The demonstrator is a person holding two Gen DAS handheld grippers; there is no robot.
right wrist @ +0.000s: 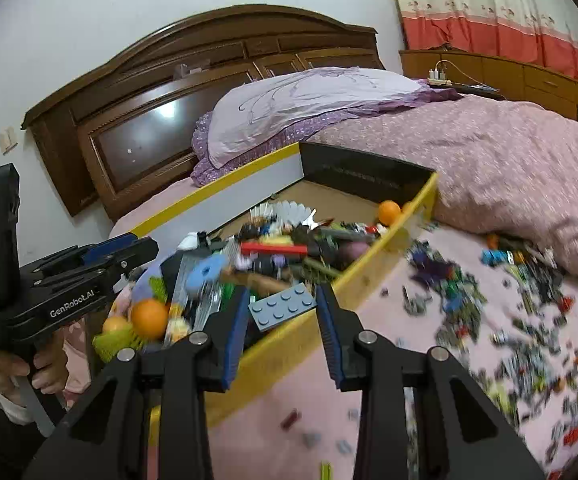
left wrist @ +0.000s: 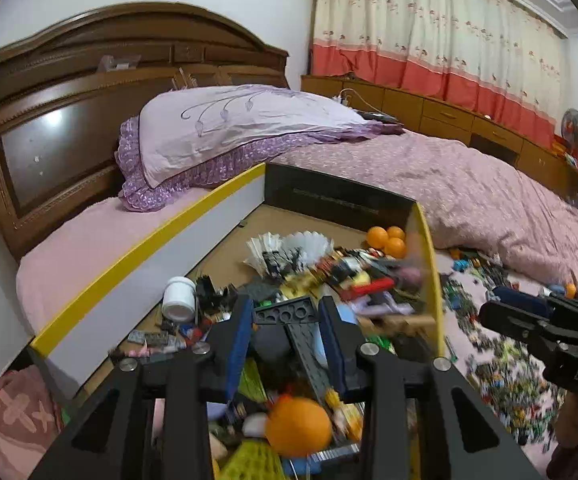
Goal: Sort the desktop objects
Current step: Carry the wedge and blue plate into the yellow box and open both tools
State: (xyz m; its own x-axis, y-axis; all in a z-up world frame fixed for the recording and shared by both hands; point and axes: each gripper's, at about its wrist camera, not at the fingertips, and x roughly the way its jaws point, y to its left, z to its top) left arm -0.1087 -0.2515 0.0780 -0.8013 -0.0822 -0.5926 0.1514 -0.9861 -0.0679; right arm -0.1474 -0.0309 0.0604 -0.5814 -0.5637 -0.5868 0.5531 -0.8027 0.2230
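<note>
Your left gripper [left wrist: 287, 330] hangs over the yellow-rimmed cardboard box [left wrist: 433, 280] with its jaws pinching a dark grey studded plate [left wrist: 285, 314]; the plate's long stem runs down between the blue pads [left wrist: 235, 350] toward six o'clock. Below it, at about six o'clock in the left wrist view, a blurred orange ball [left wrist: 299, 426] sits among the heaped toys. A white jar [left wrist: 179, 298] lies at nine o'clock from the plate, near the box's long white wall. Three more orange balls [left wrist: 389, 240] are bunched in the far corner at about one o'clock, just beyond a white shuttlecock [left wrist: 289, 246].

Your right gripper [right wrist: 283, 314] holds a blue-grey two-by-four brick [right wrist: 283, 306], tilted, clamped between its two fingers [right wrist: 331, 332] right above the box's near yellow rim [right wrist: 369, 264]. In the right wrist view the box fills ten to twelve o'clock, packed with bricks, a red bar [right wrist: 273, 249] and a light-blue round piece [right wrist: 207, 272]. An orange ball [right wrist: 149, 318] and a yellow-green spiky piece [right wrist: 115, 340] lie at nine o'clock, close under your left gripper, which enters from the left edge.

Outside the box, loose small bricks [right wrist: 469, 300] are strewn over the pink bedsheet [right wrist: 289, 392] from two to five o'clock, many of them blurred. A purple pillow [right wrist: 309, 98] and the wooden headboard [right wrist: 149, 92] lie beyond at twelve and eleven o'clock.
</note>
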